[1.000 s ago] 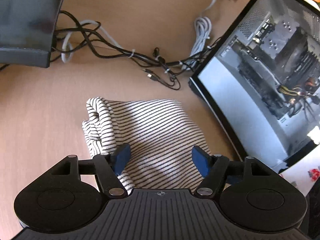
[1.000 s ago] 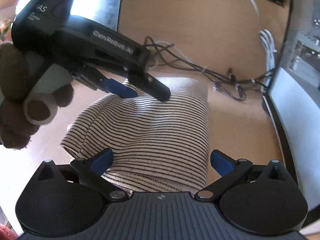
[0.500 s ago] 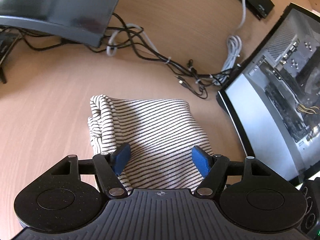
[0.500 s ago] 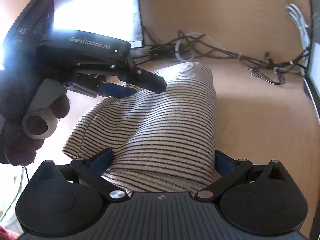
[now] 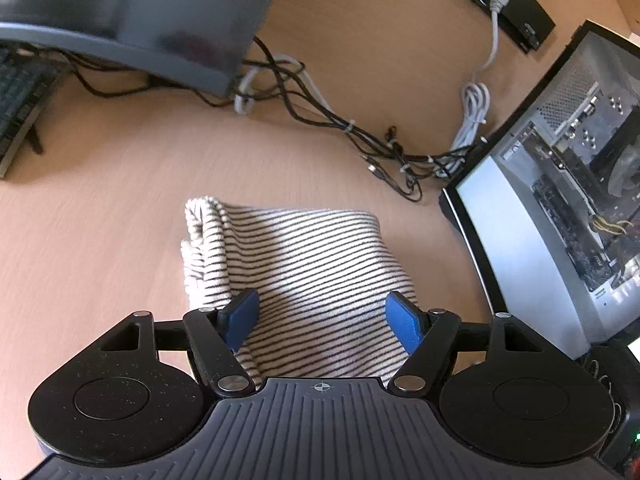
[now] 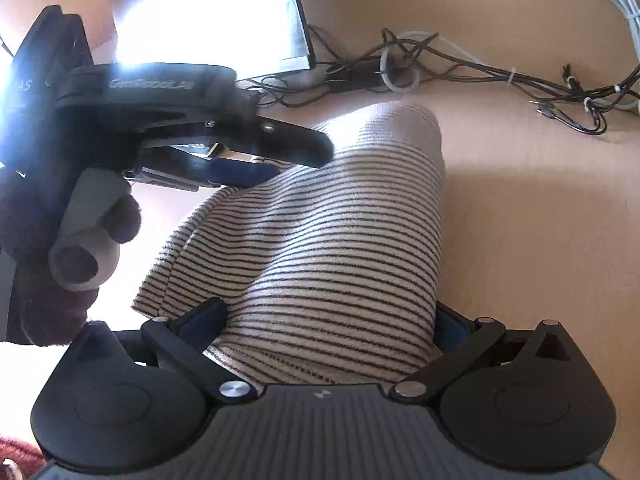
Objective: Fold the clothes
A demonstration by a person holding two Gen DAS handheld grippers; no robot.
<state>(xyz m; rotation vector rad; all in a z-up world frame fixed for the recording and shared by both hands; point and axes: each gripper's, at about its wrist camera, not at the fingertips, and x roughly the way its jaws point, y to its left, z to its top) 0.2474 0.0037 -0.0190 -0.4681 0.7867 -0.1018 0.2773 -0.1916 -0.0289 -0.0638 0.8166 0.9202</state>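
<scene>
One folded garment (image 5: pixel 304 268) lies on the tabletop (image 5: pixel 100 240): soft ribbed knit, cream with thin dark horizontal stripes, folded into a rough rectangle, layered edges bunched at its left side in the left wrist view. Tabletop is smooth, pale wood-grain laminate.

Left hand-held gripper (image 5: pixel 322 314): two blue pads spread wide apart over the near end of the garment, one at each side of the fabric, nothing pinched between them. In the right wrist view the same tool (image 6: pixel 244 160) sits at the garment's far-left edge, its black body held by a gloved hand (image 6: pixel 68 248) in dark fuzzy material.

Right hand-held gripper (image 6: pixel 324 326): fingers apart, straddling the near end of the garment (image 6: pixel 328 248); the blue pads are largely hidden by fabric, so contact cannot be confirmed.

Surroundings: one tangle of thin black and white cables (image 5: pixel 360 136) beyond the garment; one dark flat monitor base (image 5: pixel 120 12) upper left; one open computer case (image 5: pixel 560 176) with metal internals at right; one keyboard edge (image 5: pixel 16 108) at far left.
</scene>
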